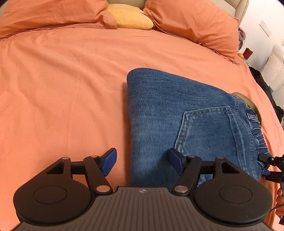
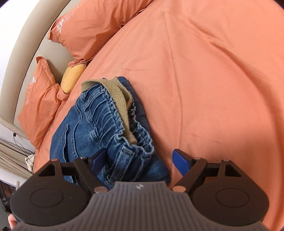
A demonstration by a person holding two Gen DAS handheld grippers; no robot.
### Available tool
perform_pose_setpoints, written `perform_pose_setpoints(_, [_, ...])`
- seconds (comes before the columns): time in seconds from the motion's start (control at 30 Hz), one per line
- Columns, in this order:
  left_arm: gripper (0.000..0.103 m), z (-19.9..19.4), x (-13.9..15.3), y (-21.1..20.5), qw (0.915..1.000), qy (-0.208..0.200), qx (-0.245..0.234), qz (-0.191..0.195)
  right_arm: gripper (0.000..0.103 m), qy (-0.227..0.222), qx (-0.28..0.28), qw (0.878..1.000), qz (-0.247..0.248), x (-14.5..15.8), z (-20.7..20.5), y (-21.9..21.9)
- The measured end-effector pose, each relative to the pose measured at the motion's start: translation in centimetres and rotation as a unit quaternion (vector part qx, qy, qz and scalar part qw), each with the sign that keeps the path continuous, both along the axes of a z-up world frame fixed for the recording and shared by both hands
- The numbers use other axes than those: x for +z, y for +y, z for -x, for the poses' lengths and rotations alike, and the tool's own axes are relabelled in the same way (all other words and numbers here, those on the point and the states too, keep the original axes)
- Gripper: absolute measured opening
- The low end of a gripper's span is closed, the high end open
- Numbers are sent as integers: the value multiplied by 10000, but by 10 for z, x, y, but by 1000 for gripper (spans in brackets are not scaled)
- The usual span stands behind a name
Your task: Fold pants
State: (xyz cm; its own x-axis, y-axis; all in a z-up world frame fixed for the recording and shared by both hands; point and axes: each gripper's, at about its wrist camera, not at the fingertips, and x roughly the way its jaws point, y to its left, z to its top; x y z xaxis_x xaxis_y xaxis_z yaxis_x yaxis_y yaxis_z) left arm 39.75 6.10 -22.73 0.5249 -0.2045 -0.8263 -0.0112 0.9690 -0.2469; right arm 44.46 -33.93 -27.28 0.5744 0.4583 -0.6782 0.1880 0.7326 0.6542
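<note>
Pants [image 1: 177, 113], folded into a compact stack on the bed [image 1: 62, 80] toward its right edge; left gripper [image 1: 142, 161] and right gripper [image 2: 140, 160] spread, holding nothing; folding looks nearly complete, next a final smoothing or withdrawal.

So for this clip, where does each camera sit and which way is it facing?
Left wrist: on the left tool, low over the bed, facing the pillows; folded jeans ahead, the right tool and some fingers at the right edge.
Right wrist: on the right tool, facing the jeans' waistband; a bit of hand lower left.
Shared: jeans, yellow cushion, orange sheet.
</note>
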Motion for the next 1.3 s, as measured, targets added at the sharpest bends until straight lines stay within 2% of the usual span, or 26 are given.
perform_pose_setpoints(0.2, [82, -18, -11, 3, 9998, 33, -210, 63, 76, -240, 104, 9995, 196, -5, -4, 9])
perform_pose_setpoints(0.27, [83, -23, -15, 3, 9995, 27, -292, 86, 72, -326, 151, 9989, 286, -6, -3, 12])
perform_pose_setpoints(0.33, [81, -27, -20, 3, 9993, 39, -340, 143, 61, -397, 161, 9986, 308, -7, -3, 14])
perform_pose_setpoints(0.4, [71, -28, -24, 4, 9990, 28, -375, 249, 52, -380, 149, 9991, 95, -10, -4, 13])
perform_pose_setpoints(0.43, [55, -27, -24, 3, 9985, 24, -424, 339, 50, -355, 104, 9993, 31, -11, -4, 12])
perform_pose_setpoints(0.47, [44, -28, -24, 3, 9975, 49, -495, 500, 49, -353, 108, 9993, 13, -11, -5, 12])
perform_pose_setpoints(0.5, [42, -28, -23, 2, 9976, 55, -488, 489, 47, -343, 113, 9993, 15, -11, -5, 12])
perform_pose_setpoints(0.57, [29, -27, -19, -2, 9975, 12, -598, 383, 43, -292, 124, 9995, 25, -8, -7, 13])
perform_pose_setpoints(0.63, [20, -27, -13, -6, 9975, -27, -647, 270, 38, -240, 147, 9996, 74, -3, -9, 15])
perform_pose_setpoints(0.77, [12, -25, 7, -14, 9970, -89, -764, 80, 31, -242, 229, 9992, 239, 16, -12, 19])
perform_pose_setpoints(0.9, [10, -19, 33, -12, 9971, -80, -758, 79, 27, -372, 263, 9988, 204, 43, -7, 20])
perform_pose_setpoints(1.03, [10, -10, 68, -9, 9962, -141, -810, -283, 26, -584, 466, 9970, 190, 77, 6, 33])
perform_pose_setpoints(1.17, [10, 5, 106, 15, 9960, -121, -811, -356, 26, -751, 691, 9947, 102, 110, 27, 54])
perform_pose_setpoints(1.3, [10, 36, 146, 52, 9959, -297, -662, -549, 26, -979, 885, 9912, -139, 136, 53, 89])
